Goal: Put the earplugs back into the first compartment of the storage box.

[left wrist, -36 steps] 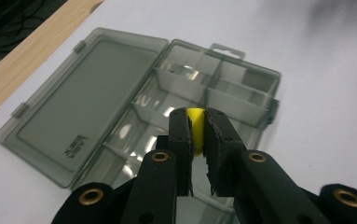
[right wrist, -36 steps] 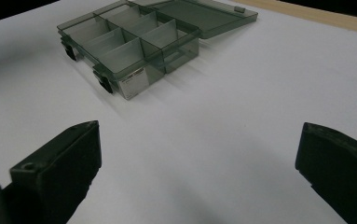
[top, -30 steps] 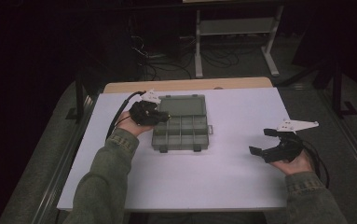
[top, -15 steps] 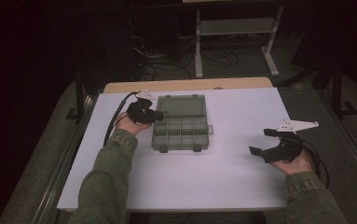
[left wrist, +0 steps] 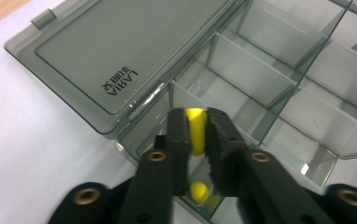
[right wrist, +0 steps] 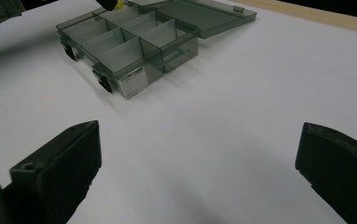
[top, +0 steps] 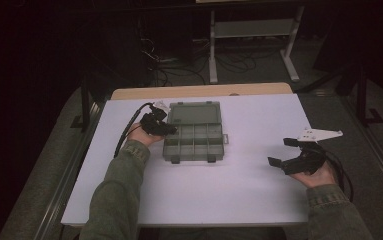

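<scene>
My left gripper (top: 170,131) sits at the near-left corner of the organiser box (top: 194,138), its tips over the compartment closest to the hinge on that side. Looking along its jaws, I see a small yellow piece (left wrist: 195,132) between the two pads, standing upright, with the pads close on either side of it. These jaws have just been opening a little, with the piece between them; whether the pads press on it I cannot tell for sure, though it hangs above the compartment floor. A yellow reflection of it shows in the floor below.

The box stands open on the white table (top: 259,190) — its lid (left wrist: 120,51) folded flat back on the far side of the compartments, printed lettering facing up. The box's two dark latches point toward me.

My right gripper (top: 287,152) rests well to the right of the box, held in my hand low over the table, jaws spread wide with nothing but bare tabletop between them.
</scene>
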The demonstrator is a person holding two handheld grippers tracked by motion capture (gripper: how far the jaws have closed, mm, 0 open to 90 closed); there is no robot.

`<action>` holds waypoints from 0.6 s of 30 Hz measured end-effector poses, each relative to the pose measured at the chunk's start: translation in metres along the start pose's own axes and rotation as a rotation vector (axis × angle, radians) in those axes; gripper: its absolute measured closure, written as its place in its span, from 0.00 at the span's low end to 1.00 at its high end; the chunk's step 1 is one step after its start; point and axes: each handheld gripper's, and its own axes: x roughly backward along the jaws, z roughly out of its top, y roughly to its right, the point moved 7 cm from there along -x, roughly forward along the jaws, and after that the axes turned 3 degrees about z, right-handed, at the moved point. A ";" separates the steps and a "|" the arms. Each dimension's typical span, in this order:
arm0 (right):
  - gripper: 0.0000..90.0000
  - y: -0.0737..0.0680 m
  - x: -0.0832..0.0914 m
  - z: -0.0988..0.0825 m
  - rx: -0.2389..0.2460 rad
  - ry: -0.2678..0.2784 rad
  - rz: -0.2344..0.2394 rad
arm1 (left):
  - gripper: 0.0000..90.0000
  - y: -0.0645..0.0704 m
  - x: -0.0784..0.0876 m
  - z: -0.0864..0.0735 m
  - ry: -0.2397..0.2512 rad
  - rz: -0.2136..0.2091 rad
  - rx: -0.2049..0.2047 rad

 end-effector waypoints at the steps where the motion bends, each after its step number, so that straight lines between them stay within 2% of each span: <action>1: 0.00 0.000 0.000 0.000 -0.001 -0.001 -0.001 | 0.70 0.000 0.000 0.000 0.000 0.000 0.000; 2: 0.00 0.000 0.000 0.000 -0.001 0.000 -0.001 | 0.65 0.000 0.002 0.000 0.006 -0.017 0.008; 3: 0.00 0.000 0.000 0.000 0.001 -0.001 -0.001 | 0.60 0.000 0.002 0.000 0.006 -0.017 0.008; 5: 0.00 0.000 0.000 0.000 0.000 -0.001 -0.001 | 0.51 0.000 0.006 0.000 0.016 -0.043 0.035; 7: 0.00 0.000 0.000 0.000 -0.002 -0.003 0.000 | 0.45 0.000 0.008 0.000 0.015 -0.046 0.038; 9: 0.00 0.000 -0.001 -0.001 0.000 -0.004 0.000 | 0.38 0.003 0.013 -0.001 0.042 -0.065 0.047; 13: 0.00 0.000 -0.001 0.000 0.001 -0.005 -0.004 | 0.18 0.007 0.020 -0.004 0.053 -0.082 0.049; 15: 0.00 0.000 0.000 -0.001 0.002 -0.004 -0.005 | 0.12 0.011 0.024 -0.004 0.073 -0.097 0.044; 18: 0.00 0.000 -0.001 -0.001 -0.001 -0.007 -0.004 | 0.03 0.014 0.030 -0.005 0.100 -0.121 0.061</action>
